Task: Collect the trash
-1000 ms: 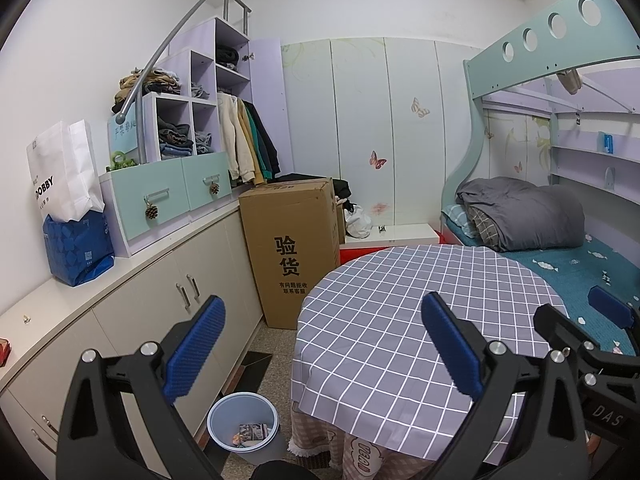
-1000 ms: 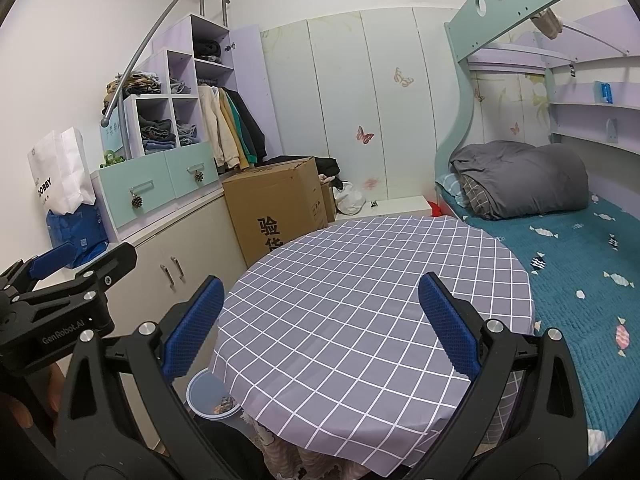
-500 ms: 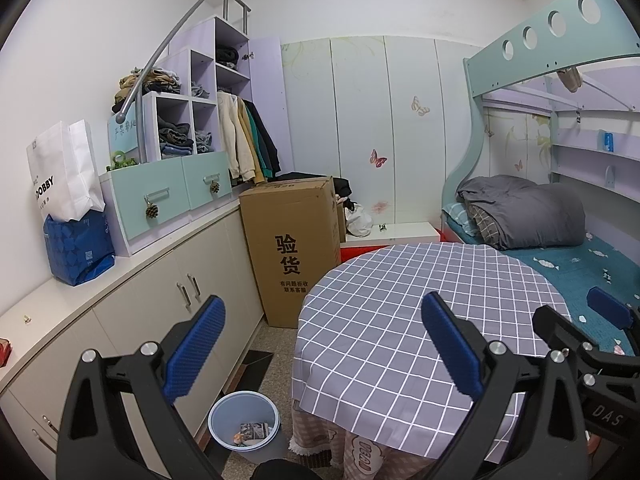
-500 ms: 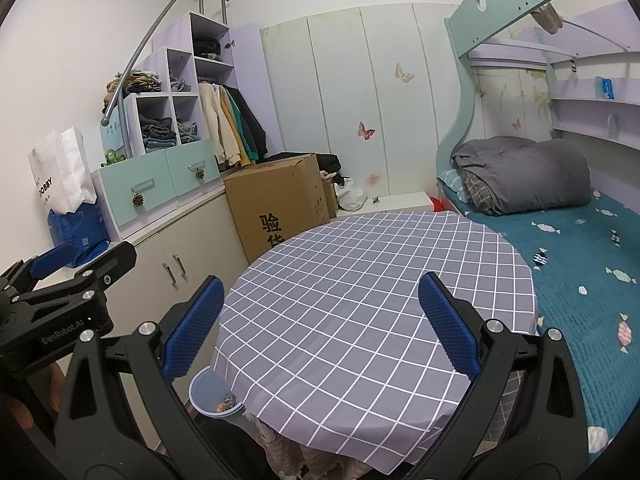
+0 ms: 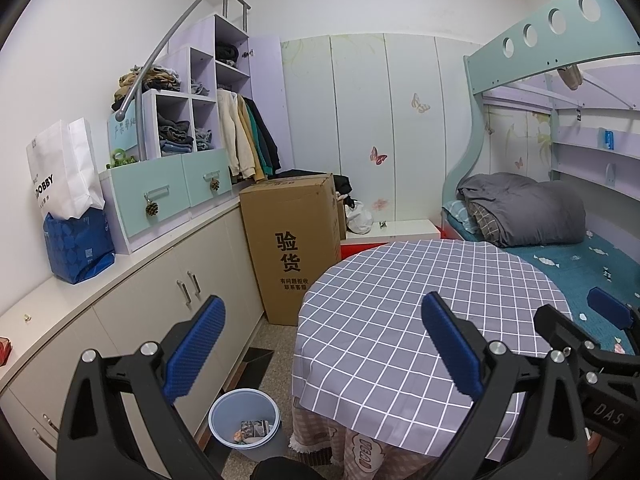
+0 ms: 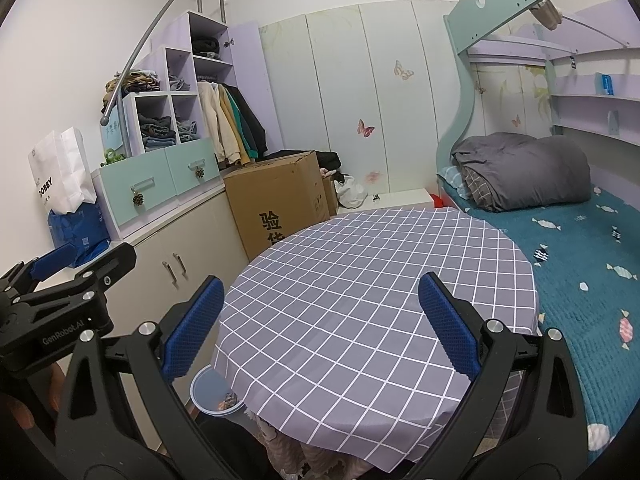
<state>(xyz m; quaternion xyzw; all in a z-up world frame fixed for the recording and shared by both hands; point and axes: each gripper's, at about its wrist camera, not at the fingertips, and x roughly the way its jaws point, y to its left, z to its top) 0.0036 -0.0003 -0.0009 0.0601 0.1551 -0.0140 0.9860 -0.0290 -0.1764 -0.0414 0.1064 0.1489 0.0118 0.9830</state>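
Your 2 black grippers, left gripper (image 5: 320, 352) and right gripper (image 6: 320, 328), hang jaws apart, empty; the checked grey tablecloth (image 6: 360, 300) looks clear, and trash sits in the pale blue plastic bin (image 5: 244, 424)

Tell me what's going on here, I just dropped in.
A person holds both tools open and empty above the round table with its grey checked cloth, which is bare. The left tool and right tool grip nothing. The small blue bin sits on the floor between the table and the cabinets, with a few bits of trash already inside. No loose trash shows on the table in either view.
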